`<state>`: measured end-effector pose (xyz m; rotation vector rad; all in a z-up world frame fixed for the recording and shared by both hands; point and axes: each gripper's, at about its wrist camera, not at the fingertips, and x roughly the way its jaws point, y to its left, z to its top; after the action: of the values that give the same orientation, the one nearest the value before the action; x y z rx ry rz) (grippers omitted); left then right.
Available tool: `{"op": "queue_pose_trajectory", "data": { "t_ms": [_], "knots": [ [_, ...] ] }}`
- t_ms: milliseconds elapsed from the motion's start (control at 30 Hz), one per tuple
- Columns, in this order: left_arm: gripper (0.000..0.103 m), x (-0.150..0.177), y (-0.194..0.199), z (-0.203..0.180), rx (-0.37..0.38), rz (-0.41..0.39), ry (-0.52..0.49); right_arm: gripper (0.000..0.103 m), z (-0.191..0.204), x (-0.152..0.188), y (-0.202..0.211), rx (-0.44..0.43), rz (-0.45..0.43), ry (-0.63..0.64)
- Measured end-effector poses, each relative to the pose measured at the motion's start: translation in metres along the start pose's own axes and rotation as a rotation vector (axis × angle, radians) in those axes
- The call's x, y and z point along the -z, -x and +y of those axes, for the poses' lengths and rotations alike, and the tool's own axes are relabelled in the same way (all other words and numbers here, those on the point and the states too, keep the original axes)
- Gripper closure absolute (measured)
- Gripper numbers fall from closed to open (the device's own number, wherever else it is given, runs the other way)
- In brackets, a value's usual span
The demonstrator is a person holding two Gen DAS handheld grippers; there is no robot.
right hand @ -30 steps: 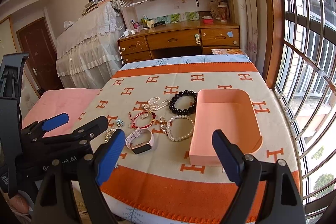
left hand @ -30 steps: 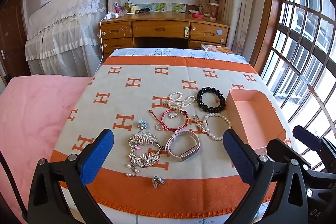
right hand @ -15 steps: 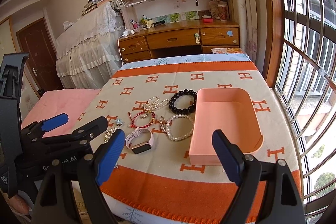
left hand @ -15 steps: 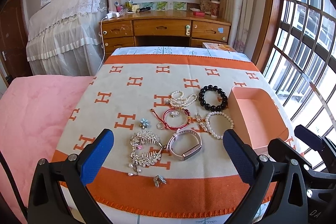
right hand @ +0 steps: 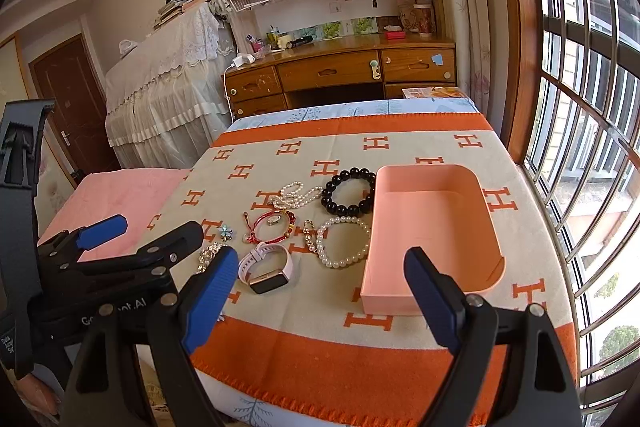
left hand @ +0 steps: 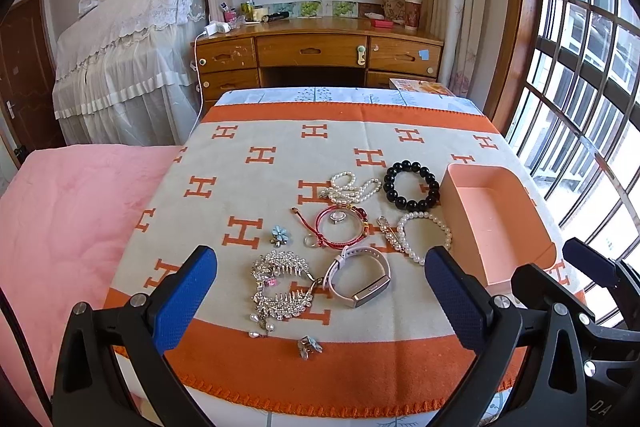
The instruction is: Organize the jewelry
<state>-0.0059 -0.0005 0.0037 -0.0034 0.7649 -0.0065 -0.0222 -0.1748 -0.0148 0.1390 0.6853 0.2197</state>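
Change: next to none — the left view has eased back a touch, so the jewelry sits slightly lower in it than half a second ago; the right view is unchanged and nothing on the blanket has moved.
Writing: orange "H" marks all over the blanket (left hand: 280, 131); "DA" on the right gripper's body in the left view; part of a word ending "ot.AI" on the left gripper's body in the right view.
Left gripper (left hand: 320, 297): jaws spread wide, holding nothing, above the blanket's near edge.
Right gripper (right hand: 316, 295): jaws spread wide, empty — near the tray's front end.
Jewelry: watch (left hand: 358, 277), hair comb (left hand: 280, 285), red bracelet (left hand: 340, 227), pearl bracelet (left hand: 424, 237), black bracelet (left hand: 410, 185), all mid-blanket.
Tray (right hand: 476, 227): pink, empty, by the blanket's right edge, just beside the bracelets.
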Motion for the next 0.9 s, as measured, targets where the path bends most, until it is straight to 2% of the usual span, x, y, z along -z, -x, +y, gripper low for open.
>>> {"op": "queue_pose_trajectory", "data": {
  "t_ms": [900],
  "knots": [
    [0.001, 0.009, -0.014, 0.006, 0.019, 0.027, 0.012, 0.017, 0.003, 0.003, -0.007, 0.001, 0.013, -0.003]
  ]
}}
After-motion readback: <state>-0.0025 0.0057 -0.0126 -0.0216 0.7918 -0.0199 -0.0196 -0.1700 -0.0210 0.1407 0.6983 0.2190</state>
